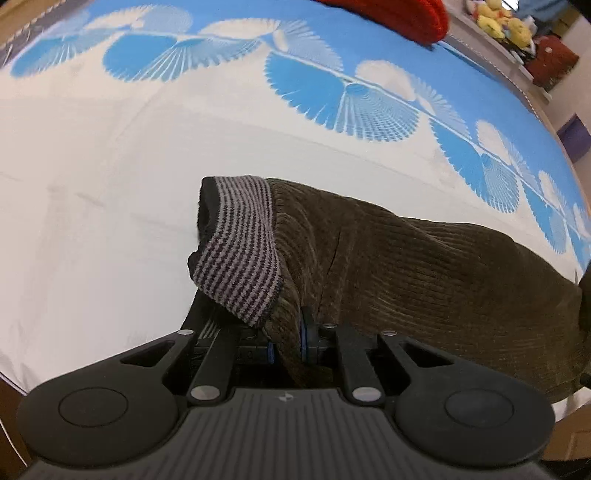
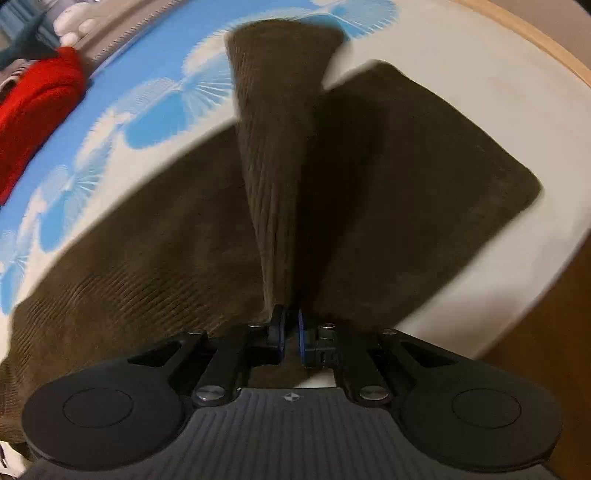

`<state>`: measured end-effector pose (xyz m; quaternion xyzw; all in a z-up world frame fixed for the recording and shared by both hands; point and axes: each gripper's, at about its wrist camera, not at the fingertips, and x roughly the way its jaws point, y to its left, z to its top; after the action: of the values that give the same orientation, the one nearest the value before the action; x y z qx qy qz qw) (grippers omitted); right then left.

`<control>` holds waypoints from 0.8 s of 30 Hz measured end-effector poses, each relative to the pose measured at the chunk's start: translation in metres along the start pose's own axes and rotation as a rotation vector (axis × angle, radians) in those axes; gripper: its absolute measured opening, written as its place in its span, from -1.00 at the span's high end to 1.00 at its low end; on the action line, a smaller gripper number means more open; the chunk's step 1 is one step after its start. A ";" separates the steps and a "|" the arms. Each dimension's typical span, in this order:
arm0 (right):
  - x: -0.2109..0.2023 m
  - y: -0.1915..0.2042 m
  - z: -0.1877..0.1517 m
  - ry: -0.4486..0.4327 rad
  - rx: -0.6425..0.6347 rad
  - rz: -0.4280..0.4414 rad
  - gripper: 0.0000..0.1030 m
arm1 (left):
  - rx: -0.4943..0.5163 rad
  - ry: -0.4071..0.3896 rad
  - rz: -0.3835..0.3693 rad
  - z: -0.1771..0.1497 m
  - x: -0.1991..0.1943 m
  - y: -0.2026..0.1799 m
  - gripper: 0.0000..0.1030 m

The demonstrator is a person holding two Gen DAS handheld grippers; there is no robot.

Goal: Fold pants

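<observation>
Olive-brown corduroy pants [image 1: 424, 266] lie on a bed with a white and blue patterned sheet [image 1: 92, 184]. A grey and black striped waistband [image 1: 240, 251] is turned outward at the pants' left end. My left gripper [image 1: 286, 345] is shut on the pants fabric just below the waistband. In the right wrist view my right gripper [image 2: 291, 334] is shut on a raised fold of the pants [image 2: 273, 166], which stands up ahead of the jaws. The rest of the pants [image 2: 424, 184] lies flat beneath it.
A red knitted garment [image 1: 399, 16] lies at the far end of the bed and also shows in the right wrist view [image 2: 33, 122]. Plush toys [image 1: 498, 22] sit on a shelf beyond. The bed's wooden edge [image 2: 546, 40] runs along the right.
</observation>
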<state>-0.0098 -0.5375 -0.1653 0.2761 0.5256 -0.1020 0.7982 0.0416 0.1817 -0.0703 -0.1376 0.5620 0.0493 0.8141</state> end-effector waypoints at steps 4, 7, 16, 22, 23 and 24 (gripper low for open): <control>-0.012 -0.036 0.016 -0.121 0.099 0.021 0.16 | -0.103 0.023 -0.042 0.002 0.003 0.014 0.57; -0.015 -0.059 0.033 -0.200 0.241 0.037 -0.08 | -0.147 0.035 -0.044 0.003 0.006 0.018 0.53; 0.028 -0.100 0.058 -0.173 0.593 0.035 -0.08 | -0.140 0.061 -0.009 0.007 0.018 0.017 0.53; 0.024 -0.081 0.072 -0.261 0.482 0.021 0.87 | -0.098 0.029 -0.011 0.004 0.011 0.012 0.75; 0.011 -0.075 0.074 -0.310 0.427 0.008 0.88 | -0.078 0.011 -0.019 0.002 0.006 0.011 0.75; -0.004 -0.064 0.079 -0.383 0.353 0.012 0.88 | -0.063 -0.004 -0.023 0.000 0.001 0.010 0.76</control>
<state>0.0216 -0.6341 -0.1591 0.3900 0.3373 -0.2376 0.8232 0.0399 0.1910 -0.0728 -0.1694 0.5569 0.0577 0.8111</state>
